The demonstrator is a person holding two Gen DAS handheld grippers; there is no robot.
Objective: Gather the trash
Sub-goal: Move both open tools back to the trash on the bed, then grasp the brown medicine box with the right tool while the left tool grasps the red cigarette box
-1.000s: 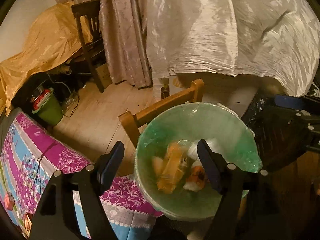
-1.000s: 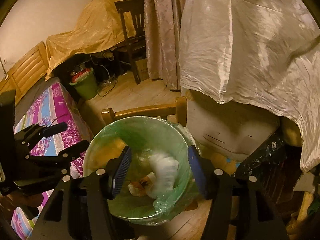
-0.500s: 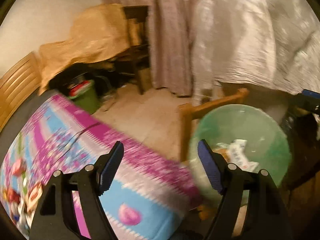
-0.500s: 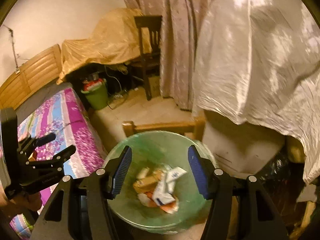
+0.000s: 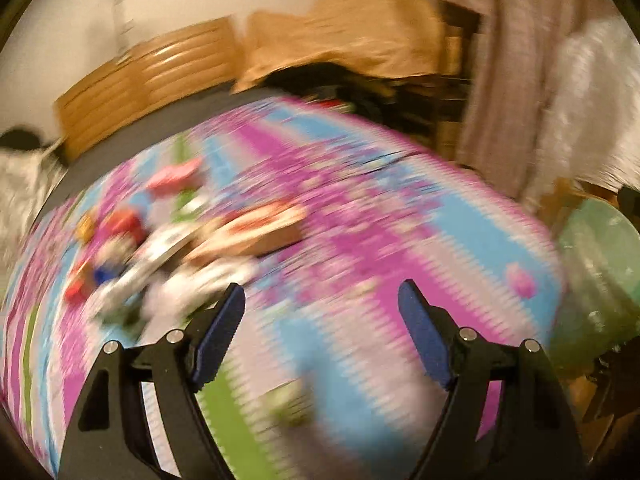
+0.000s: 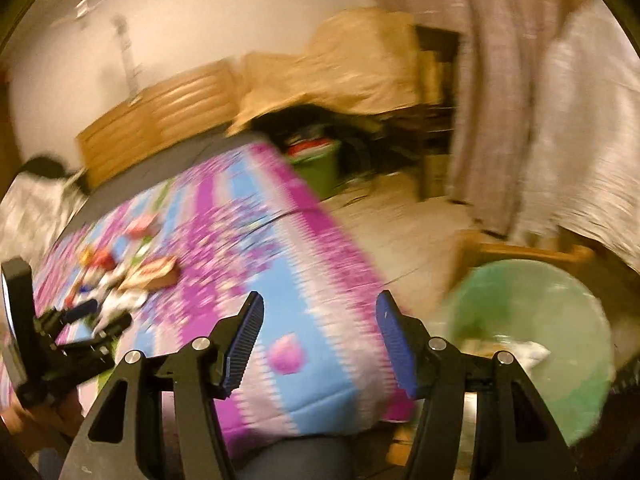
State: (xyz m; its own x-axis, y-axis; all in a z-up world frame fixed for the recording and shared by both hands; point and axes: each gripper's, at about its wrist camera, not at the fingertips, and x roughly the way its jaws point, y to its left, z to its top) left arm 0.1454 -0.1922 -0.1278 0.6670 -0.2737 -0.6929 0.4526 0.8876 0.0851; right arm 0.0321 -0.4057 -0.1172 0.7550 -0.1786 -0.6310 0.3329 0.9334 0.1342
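Both views are blurred by motion. A pile of trash (image 5: pixel 168 248), wrappers and a flat box, lies on the purple and blue bedspread (image 5: pixel 360 240); it also shows in the right wrist view (image 6: pixel 132 280). My left gripper (image 5: pixel 320 312) is open and empty above the bedspread, right of the pile. My right gripper (image 6: pixel 318 328) is open and empty over the bed's corner. The green-lined trash bin (image 6: pixel 532 332) with trash in it stands to the right; its edge shows in the left wrist view (image 5: pixel 596 264). The left gripper also appears in the right wrist view (image 6: pixel 92 318).
A wooden headboard (image 5: pixel 148 76) stands behind the bed. A yellow-draped heap (image 6: pixel 352 68), a dark chair (image 6: pixel 436 64), curtains (image 6: pixel 500 100) and a small green bin (image 6: pixel 316 160) line the far side. A wooden chair back (image 6: pixel 532 252) sits behind the trash bin.
Both grippers have swung left, away from over the trash bin and toward the bed. The bin has slid to the right edge of both views. Both grippers stay open.
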